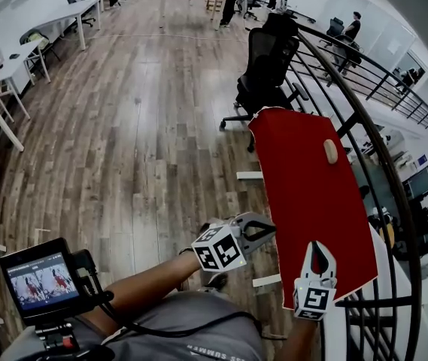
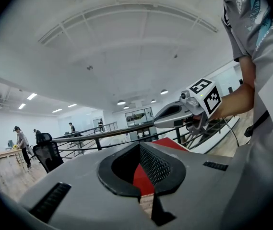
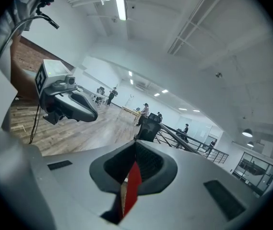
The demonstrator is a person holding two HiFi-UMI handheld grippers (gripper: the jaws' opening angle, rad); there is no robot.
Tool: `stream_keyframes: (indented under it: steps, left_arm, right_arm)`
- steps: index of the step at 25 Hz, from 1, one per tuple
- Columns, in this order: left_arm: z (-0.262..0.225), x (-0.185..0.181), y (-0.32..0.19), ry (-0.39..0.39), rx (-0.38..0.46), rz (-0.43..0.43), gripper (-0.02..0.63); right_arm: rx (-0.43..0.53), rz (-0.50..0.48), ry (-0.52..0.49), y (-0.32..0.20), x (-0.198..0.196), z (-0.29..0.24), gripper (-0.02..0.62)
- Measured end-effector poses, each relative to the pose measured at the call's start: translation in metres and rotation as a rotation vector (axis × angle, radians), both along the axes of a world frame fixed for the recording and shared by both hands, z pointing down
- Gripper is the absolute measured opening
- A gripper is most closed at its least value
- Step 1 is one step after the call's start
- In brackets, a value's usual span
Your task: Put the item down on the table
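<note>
A flat red board [image 1: 311, 194] with a small beige oval piece [image 1: 331, 151] on it is held up in the air beside the railing. My left gripper [image 1: 268, 229] is shut on its left edge. My right gripper [image 1: 320, 250] is shut on its near edge. In the left gripper view the red board [image 2: 144, 175] shows between the closed jaws, with the right gripper [image 2: 161, 121] ahead to the right. In the right gripper view the board [image 3: 133, 188] stands edge-on in the jaws, and the left gripper [image 3: 91, 113] hangs at the left.
A black office chair [image 1: 270, 59] stands just beyond the board. A black metal railing [image 1: 364, 126] curves along the right. White desks [image 1: 18, 59] line the left wall over a wooden floor [image 1: 138, 126]. A camera monitor [image 1: 40, 283] sits at my lower left. People stand far off.
</note>
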State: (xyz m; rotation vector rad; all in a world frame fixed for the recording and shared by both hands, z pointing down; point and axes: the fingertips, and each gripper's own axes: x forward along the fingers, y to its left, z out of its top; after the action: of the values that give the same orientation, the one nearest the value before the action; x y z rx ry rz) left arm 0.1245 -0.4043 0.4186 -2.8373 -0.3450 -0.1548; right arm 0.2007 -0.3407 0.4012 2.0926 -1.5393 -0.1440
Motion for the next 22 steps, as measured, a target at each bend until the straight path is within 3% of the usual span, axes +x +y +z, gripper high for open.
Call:
stream_keyframes:
  steps: [14,18,22]
  left_arm:
    - [-0.008,0.001,-0.032,0.002,0.055,-0.067,-0.005]
    - [-0.009,0.027,0.026,-0.017,0.045,-0.085,-0.005]
    - [0.0,0.073,0.106,-0.051,0.077,-0.02,-0.005]
  right_arm:
    - [0.033,-0.075,-0.005,-0.032,0.004,0.004,0.005]
    - [0.034,-0.114,-0.009,0.017,0.028,0.001,0.005]
    - [0.029,-0.105,-0.033,0.08,0.064,0.007,0.003]
